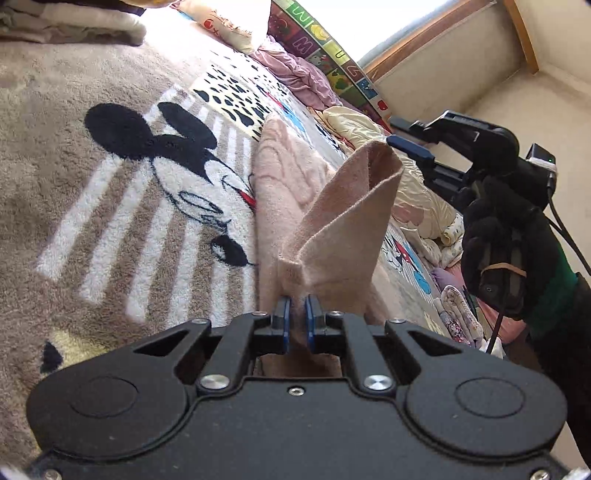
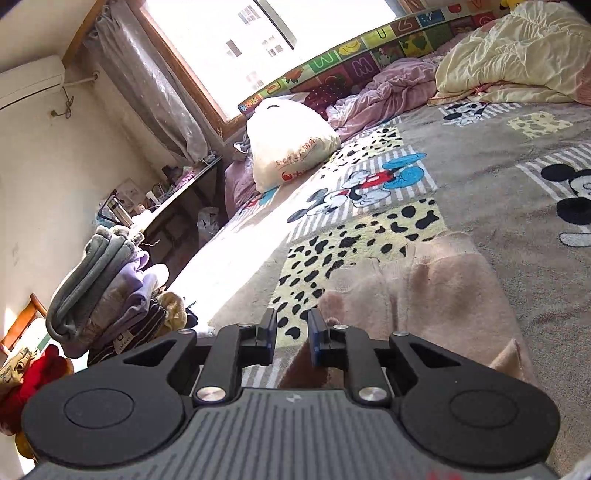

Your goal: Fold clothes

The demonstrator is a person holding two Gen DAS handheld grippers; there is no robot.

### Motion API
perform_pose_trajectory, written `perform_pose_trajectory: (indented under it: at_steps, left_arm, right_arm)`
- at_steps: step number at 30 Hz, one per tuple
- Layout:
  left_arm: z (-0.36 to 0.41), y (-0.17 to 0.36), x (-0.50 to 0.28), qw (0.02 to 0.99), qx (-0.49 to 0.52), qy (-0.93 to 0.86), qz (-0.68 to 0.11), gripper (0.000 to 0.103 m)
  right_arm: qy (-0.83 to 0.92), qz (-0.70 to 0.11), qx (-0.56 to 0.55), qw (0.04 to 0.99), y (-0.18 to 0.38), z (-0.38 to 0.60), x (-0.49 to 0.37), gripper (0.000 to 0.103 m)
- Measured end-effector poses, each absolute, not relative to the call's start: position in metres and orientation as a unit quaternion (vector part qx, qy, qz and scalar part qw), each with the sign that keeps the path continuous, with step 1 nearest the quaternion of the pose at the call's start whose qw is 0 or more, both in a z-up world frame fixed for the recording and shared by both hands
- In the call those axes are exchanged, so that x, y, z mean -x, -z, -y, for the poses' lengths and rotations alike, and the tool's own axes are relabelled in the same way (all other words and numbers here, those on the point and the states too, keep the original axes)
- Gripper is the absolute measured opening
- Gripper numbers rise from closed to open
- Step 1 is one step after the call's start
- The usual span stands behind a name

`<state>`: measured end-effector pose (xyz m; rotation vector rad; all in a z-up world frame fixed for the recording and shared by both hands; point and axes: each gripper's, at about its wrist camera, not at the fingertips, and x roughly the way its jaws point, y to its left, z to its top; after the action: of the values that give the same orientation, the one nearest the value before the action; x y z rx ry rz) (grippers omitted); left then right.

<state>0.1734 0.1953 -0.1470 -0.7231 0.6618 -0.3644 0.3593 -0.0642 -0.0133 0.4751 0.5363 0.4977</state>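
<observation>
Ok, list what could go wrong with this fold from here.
1. The left gripper pinches only a small bunch of the pink garment; the fabric may slip out as it is carried over.
2. The right gripper is open and holds nothing, so the lifted flap could sag or fold crooked.
3. The garment's far end lies rumpled on the blanket, so creases could get folded in.

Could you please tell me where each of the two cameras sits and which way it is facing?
Left wrist: on the left gripper, looking along its fingers, which pinch the pink garment; the right gripper in a gloved hand shows.
Right wrist: on the right gripper, open, facing the window; no hand shows.
Shared: pink garment, cartoon blanket.
</observation>
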Motion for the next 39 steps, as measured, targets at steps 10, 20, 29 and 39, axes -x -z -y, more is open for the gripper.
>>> perform_pose_trajectory:
  at_steps: [10, 20, 29, 39]
  left_arm:
    - [-0.219, 0.144, -0.155, 0.856, 0.391, 0.145, -0.304, 0.006]
    - [-0.212, 0.141, -0.152, 0.855, 0.384, 0.165, -0.307, 0.015]
    - [-0.199, 0.13, -0.153, 0.855, 0.369, 0.209, -0.3, 0.015]
    - [-0.179, 0.137, -0.16, 0.83, 0.37, 0.249, -0.335, 0.011]
  right_arm:
    - [-0.257, -0.295, -0.296, 0.871, 0.082, 0.129, -0.351, 0.055]
    - [-0.3, -0.342, -0.224, 0.862, 0.113, 0.083, -0.359, 0.055]
    - [-0.365, -0.425, -0.122, 0.82, 0.123, 0.049, -0.39, 0.025]
    - [-0.381, -0.47, -0.041, 0.795, 0.1, 0.072, -0.404, 0.011]
